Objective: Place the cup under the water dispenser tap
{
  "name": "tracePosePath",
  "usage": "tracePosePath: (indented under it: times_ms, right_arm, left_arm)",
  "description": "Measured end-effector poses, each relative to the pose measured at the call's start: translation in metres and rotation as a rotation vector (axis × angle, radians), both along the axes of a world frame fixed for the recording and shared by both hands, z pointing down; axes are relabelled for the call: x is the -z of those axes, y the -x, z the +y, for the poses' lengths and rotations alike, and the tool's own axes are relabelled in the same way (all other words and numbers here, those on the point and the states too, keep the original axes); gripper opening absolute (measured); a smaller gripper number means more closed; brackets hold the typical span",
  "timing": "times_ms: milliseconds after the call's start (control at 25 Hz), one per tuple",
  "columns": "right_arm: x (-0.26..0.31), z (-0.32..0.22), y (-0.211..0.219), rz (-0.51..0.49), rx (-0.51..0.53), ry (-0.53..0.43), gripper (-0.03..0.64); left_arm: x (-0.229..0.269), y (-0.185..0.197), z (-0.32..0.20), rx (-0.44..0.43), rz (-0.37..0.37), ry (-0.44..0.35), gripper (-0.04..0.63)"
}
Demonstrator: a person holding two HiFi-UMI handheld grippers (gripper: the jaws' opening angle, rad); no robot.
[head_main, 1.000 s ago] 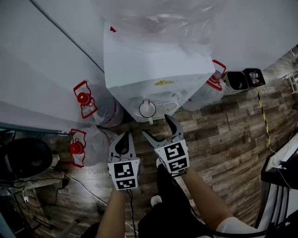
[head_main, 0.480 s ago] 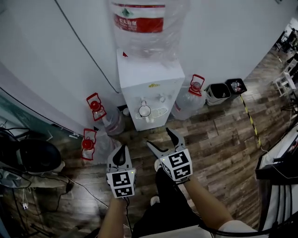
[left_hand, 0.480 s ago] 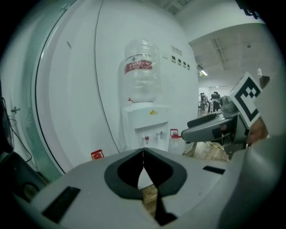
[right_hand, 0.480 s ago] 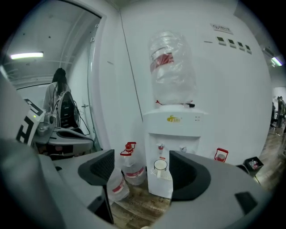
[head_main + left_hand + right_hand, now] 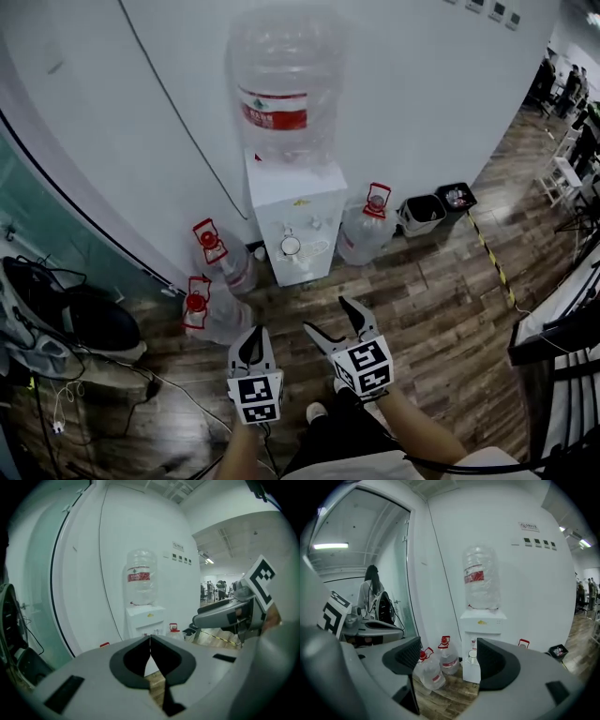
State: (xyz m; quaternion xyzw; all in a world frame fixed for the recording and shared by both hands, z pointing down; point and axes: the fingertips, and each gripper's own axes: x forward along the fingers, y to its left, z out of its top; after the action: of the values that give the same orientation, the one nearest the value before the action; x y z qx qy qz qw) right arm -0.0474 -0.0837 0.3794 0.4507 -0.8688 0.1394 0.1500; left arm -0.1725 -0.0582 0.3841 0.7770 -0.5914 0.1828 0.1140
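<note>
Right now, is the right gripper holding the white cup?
No, the right gripper stands open and empty; the white cup sits on the white water dispenser's tray.

Left gripper point(image 5: 253, 344) jaws closed, empty — right gripper point(image 5: 339, 321) jaws apart, empty, both held forward.

Wood-plank floor point(image 5: 441, 309) carries the white water dispenser point(image 5: 298, 216), 3 red-capped jugs point(image 5: 217, 258) and 2 bins point(image 5: 422, 214).

cup point(image 5: 291, 246) tiny — detail lost, bottle point(image 5: 284, 89) blurred
</note>
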Motion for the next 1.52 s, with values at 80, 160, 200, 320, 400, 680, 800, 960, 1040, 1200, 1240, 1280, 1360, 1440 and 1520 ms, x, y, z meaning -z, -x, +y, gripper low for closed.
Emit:
tracePosePath:
  times_ms: [80, 160, 200, 320, 400, 680, 800, 960, 1040, 1200, 1240, 1280, 1360, 1440, 1520]
  right_arm:
    - [0.020, 0.019, -0.006, -0.007, 0.001, -0.007, 0.394]
    - [0.035, 0.040, -0.014, -0.022, -0.007, -0.006, 0.394]
    - [0.043, 0.048, -0.018, -0.024, -0.013, -0.010, 0.393]
    - [0.060, 0.071, -0.030, -0.009, -0.015, -0.031, 0.391]
    - [0.064, 0.084, -0.036, -0.005, -0.003, -0.034, 0.388]
    - [0.080, 0.119, -0.062, -0.028, 0.004, -0.035, 0.345]
    - [0.090, 0.129, -0.071, -0.042, -0.003, -0.048, 0.268]
    - [0.101, 0.133, -0.088, -0.070, -0.048, -0.056, 0.171]
    - [0.105, 0.135, -0.095, -0.070, -0.069, -0.069, 0.123]
    - [0.112, 0.136, -0.108, -0.076, -0.092, -0.085, 0.048]
    - [0.114, 0.136, -0.110, -0.081, -0.095, -0.088, 0.040]
    - [0.116, 0.135, -0.113, -0.087, -0.097, -0.089, 0.032]
    - [0.118, 0.133, -0.116, -0.103, -0.100, -0.089, 0.023]
    - [0.119, 0.131, -0.117, -0.107, -0.098, -0.089, 0.021]
    - [0.118, 0.131, -0.116, -0.108, -0.095, -0.086, 0.021]
  left_arm:
    - [0.016, -0.008, 0.015, -0.003, 0.009, -0.008, 0.051]
    - [0.029, -0.016, 0.030, -0.005, 0.022, -0.012, 0.051]
    - [0.035, -0.020, 0.036, -0.005, 0.028, -0.015, 0.051]
    - [0.048, -0.034, 0.052, -0.009, 0.033, -0.021, 0.051]
    - [0.054, -0.043, 0.062, -0.011, 0.025, -0.025, 0.051]
    - [0.085, -0.079, 0.096, -0.036, 0.012, -0.058, 0.051]
    - [0.094, -0.092, 0.109, -0.041, 0.010, -0.066, 0.051]
    - [0.104, -0.108, 0.114, -0.038, 0.025, -0.077, 0.051]
    - [0.107, -0.112, 0.115, -0.035, 0.037, -0.076, 0.051]
    - [0.110, -0.118, 0.116, -0.031, 0.047, -0.076, 0.051]
    - [0.111, -0.119, 0.116, -0.030, 0.047, -0.078, 0.051]
    - [0.111, -0.120, 0.116, -0.027, 0.047, -0.080, 0.051]
    - [0.111, -0.121, 0.114, -0.023, 0.050, -0.083, 0.051]
    - [0.113, -0.124, 0.113, -0.025, 0.050, -0.086, 0.049]
    - [0.113, -0.127, 0.112, -0.030, 0.046, -0.087, 0.049]
